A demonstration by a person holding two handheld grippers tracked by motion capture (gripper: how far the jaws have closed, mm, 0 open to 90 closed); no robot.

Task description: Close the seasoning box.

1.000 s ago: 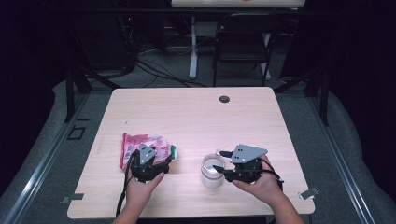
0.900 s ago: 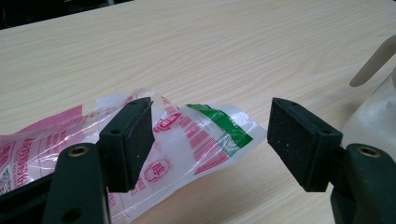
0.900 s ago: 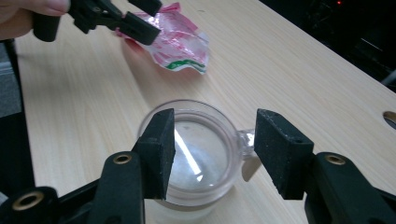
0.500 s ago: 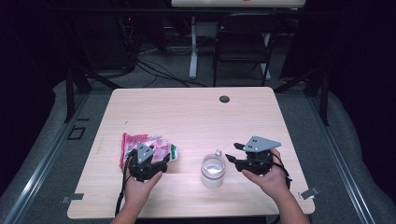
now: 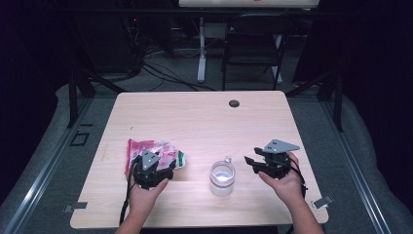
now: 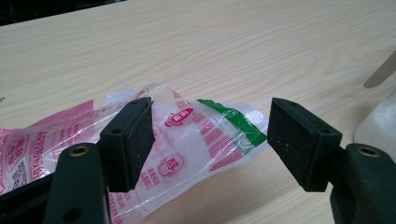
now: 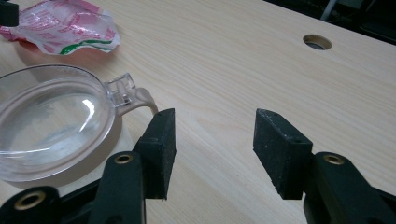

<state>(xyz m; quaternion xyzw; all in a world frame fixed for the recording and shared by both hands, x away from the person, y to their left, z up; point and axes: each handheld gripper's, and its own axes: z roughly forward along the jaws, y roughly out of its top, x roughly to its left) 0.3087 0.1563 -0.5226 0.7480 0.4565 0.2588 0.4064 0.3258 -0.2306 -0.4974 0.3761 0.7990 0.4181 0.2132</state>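
A crumpled pink, white and green plastic bag point(image 5: 157, 148) lies on the wooden table point(image 5: 204, 122) at the front left. My left gripper point(image 5: 153, 166) rests over its near end, jaws open. In the left gripper view the bag point(image 6: 196, 130) lies between and beyond the two wide-apart pads point(image 6: 133, 140), which do not press on it. A small jar with a clear lid point(image 5: 222, 177) stands at the front middle. My right gripper point(image 5: 252, 163) is to its right, apart from it, open and holding nothing. In the right gripper view the jar point(image 7: 51, 121) sits left of that gripper point(image 7: 212, 135).
A round cable hole point(image 5: 234, 103) sits near the table's far edge, also seen as the hole point(image 7: 317, 42) in the right gripper view. Behind the table stand a dark chair point(image 5: 253, 44) and cables on the floor. Bare tabletop stretches across the middle and far half.
My right gripper has drawn away to the right from the jar, which stays standing where it was. The left gripper and the bag have not moved.
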